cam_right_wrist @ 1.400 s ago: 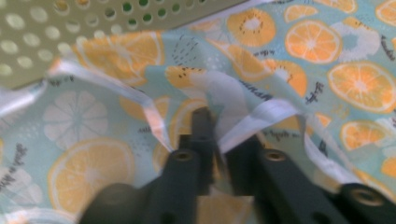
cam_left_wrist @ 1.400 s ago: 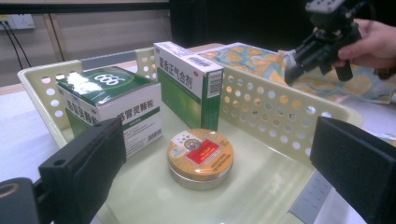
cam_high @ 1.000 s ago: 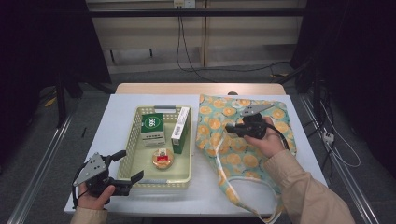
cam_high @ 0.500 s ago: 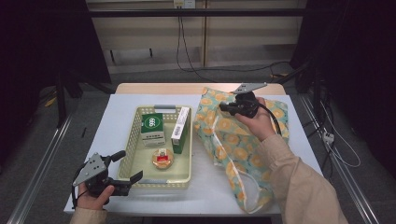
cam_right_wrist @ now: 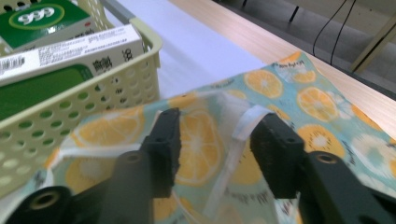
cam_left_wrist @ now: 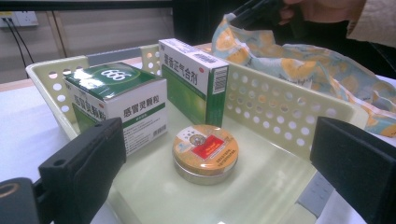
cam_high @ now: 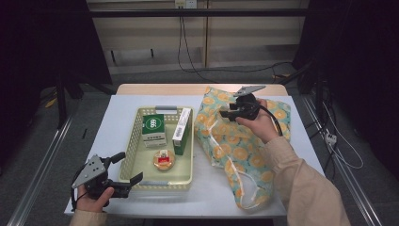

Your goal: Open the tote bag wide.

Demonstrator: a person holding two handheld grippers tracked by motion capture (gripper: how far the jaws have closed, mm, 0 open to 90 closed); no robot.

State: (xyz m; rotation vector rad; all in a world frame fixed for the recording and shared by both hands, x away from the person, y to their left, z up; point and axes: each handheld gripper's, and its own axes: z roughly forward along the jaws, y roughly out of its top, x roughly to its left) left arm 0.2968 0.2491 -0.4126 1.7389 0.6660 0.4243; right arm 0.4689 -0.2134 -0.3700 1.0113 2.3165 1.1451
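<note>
An orange-slice print cloth bag [cam_high: 235, 141] lies bunched on the table's right half. My right gripper [cam_high: 224, 112] hovers at its far left edge. Its jaws have just been opening, and in the right gripper view [cam_right_wrist: 217, 140] they stand apart over the fabric [cam_right_wrist: 280, 84], with a white strap [cam_right_wrist: 250, 119] beside one pad; neither pad presses on the bag. My left gripper [cam_high: 128, 166] rests open at the front left corner of a pale yellow basket [cam_high: 129, 146]. Between its jaws [cam_left_wrist: 219, 154] nothing is held; beyond them the basket holds a round tin [cam_left_wrist: 205, 149].
The basket also holds a green and white box [cam_high: 153, 128] and a tall narrow green box [cam_high: 182, 125] standing on edge beside it. The bag's white handle loop [cam_high: 240, 188] trails toward the front edge. White table surface [cam_high: 127, 103] surrounds the basket.
The right hand carried the bag's edge farther away and to the left, bunching the cloth upward. Its jaws have since parted. The left gripper has stayed put.
</note>
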